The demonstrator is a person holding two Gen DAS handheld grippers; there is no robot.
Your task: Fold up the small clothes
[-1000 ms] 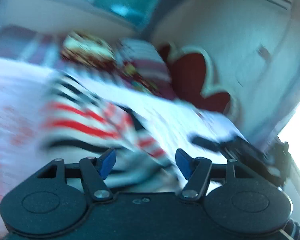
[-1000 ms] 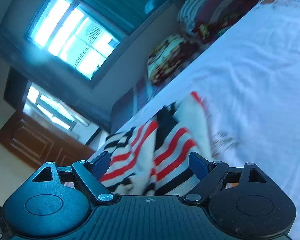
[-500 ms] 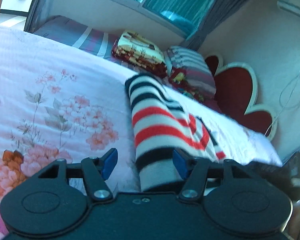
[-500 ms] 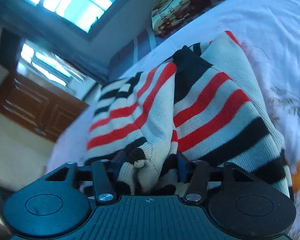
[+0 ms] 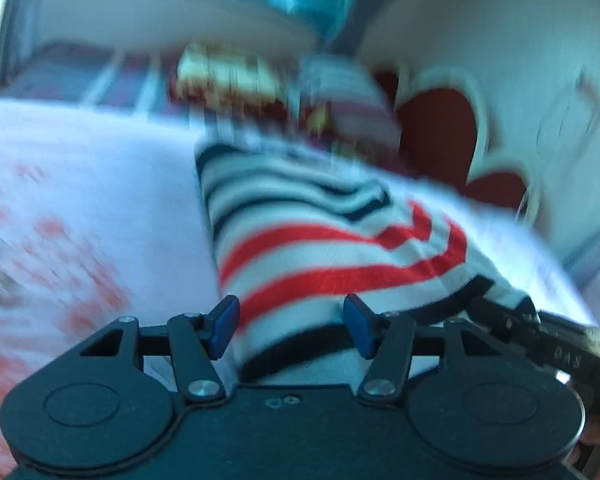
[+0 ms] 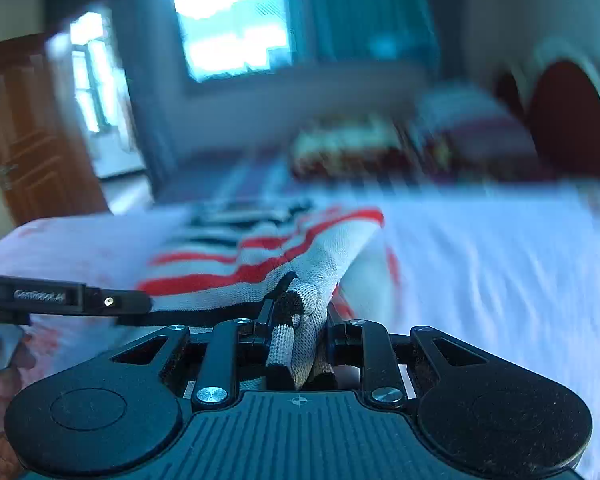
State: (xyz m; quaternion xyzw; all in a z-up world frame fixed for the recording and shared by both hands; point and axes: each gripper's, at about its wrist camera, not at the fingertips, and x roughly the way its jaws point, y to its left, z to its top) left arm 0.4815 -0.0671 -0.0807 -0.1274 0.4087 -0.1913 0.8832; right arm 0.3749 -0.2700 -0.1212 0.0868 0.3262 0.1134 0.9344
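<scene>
On floral bedsheet [image 5: 80, 200], striped sweater [image 5: 320, 248], right tongs [image 6: 298, 320] clamping its hem, left tongs [image 5: 290, 326] agape, pillows [image 6: 380, 148] beyond.

Bright window [image 6: 228, 20] (teal curtains [image 6: 364, 12]), bed [image 6: 500, 248]

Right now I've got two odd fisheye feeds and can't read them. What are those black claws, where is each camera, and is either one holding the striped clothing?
Each picture comes from a camera on a hand-held claw, looking along its two fingers. In the right wrist view, the right claw has just been closing and now pinches a bunched edge of the striped sweater. In the left wrist view, the left claw stands open, the same sweater between its blue fingertips, ungripped. The sweater lies on a floral bedsheet.
</scene>
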